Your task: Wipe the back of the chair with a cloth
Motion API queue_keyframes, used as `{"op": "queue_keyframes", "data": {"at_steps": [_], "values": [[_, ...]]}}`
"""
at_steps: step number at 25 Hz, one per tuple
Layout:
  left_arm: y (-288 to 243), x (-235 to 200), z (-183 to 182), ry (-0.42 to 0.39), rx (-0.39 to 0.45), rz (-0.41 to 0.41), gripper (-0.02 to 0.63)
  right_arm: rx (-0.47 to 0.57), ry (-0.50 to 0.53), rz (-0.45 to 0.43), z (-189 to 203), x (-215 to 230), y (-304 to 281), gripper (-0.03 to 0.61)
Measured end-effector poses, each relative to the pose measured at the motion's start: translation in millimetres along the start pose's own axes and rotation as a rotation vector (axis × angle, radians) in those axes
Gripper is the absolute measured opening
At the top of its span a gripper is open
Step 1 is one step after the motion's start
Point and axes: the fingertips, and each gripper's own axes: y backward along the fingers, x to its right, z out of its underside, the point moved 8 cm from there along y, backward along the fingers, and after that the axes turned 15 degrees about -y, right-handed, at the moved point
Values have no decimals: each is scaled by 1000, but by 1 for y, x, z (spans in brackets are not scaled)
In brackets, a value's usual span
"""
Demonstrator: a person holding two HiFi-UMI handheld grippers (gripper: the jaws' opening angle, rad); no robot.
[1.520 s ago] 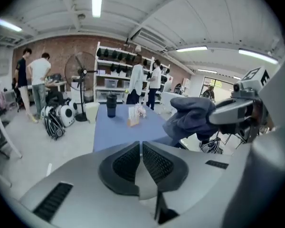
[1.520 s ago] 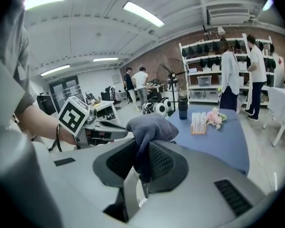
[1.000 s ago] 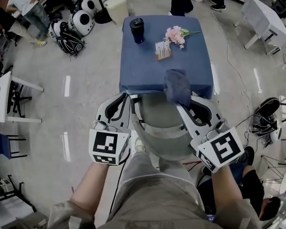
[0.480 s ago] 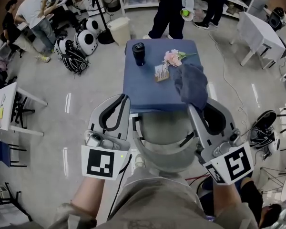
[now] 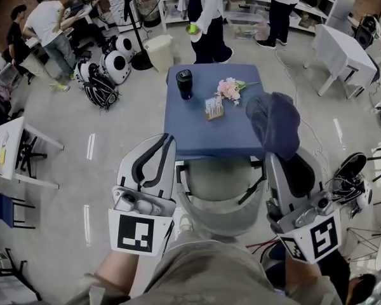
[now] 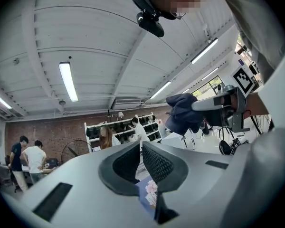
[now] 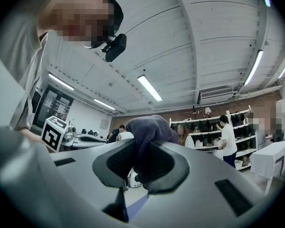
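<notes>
A grey chair (image 5: 219, 221) stands tucked against the blue table (image 5: 200, 135), its curved back nearest me. My right gripper (image 5: 281, 156) is shut on a dark blue cloth (image 5: 274, 122), held in the air over the table's right corner, to the right of the chair. In the right gripper view the cloth (image 7: 149, 127) bulges up from between the pads of the gripper (image 7: 138, 161). My left gripper (image 5: 167, 140) is to the left of the chair, shut and holding nothing. In the left gripper view its pads (image 6: 156, 163) meet, with the cloth (image 6: 183, 113) beyond them.
On the table are a black mug (image 5: 185, 83), pink flowers (image 5: 230, 89) and a small card stand (image 5: 214, 107). People stand behind the table and at the far left. A white bin (image 5: 159, 49), helmets (image 5: 105, 68) and side tables (image 5: 343, 49) ring the floor.
Both grippers have risen. The right one lifted the cloth from the table's near edge, up and to the right. The view has tilted up and shows more of the room.
</notes>
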Motion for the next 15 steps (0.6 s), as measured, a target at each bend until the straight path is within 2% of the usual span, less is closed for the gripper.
{"op": "queue_keyframes", "data": {"at_steps": [8, 15], "values": [[5, 4, -6, 13, 10, -9, 32, -13, 9, -4, -2, -2, 10, 83], [12, 7, -3, 30, -13, -1, 32, -7, 1, -1, -1, -6, 9, 83]]}}
